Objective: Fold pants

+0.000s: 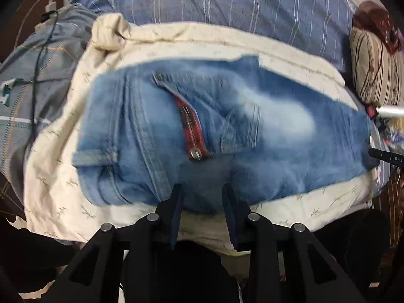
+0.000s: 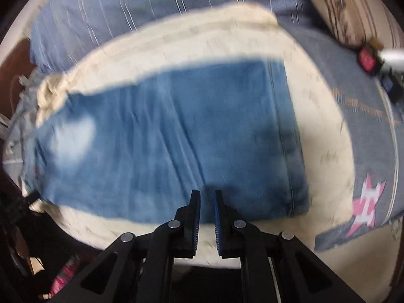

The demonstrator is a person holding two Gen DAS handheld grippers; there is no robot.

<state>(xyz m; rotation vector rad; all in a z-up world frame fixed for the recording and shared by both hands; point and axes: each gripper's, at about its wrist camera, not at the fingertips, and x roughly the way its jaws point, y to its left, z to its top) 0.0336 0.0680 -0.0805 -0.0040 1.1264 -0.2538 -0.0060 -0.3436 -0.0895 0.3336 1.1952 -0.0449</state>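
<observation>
Faded blue denim pants (image 1: 214, 131) folded flat on cream quilted blanket (image 1: 63, 197) atop striped blue bedsheet (image 1: 227, 5), left gripper (image 1: 202, 192) fingers wide apart over near edge, right gripper (image 2: 206, 197) fingers slightly apart, gripping nothing.

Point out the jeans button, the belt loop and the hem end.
jeans button (image 1: 195, 154), left wrist view, on the metal face.
belt loop (image 1: 94, 157), left wrist view, middle of the strip.
hem end (image 2: 290, 136), right wrist view, on the stitched edge.
</observation>
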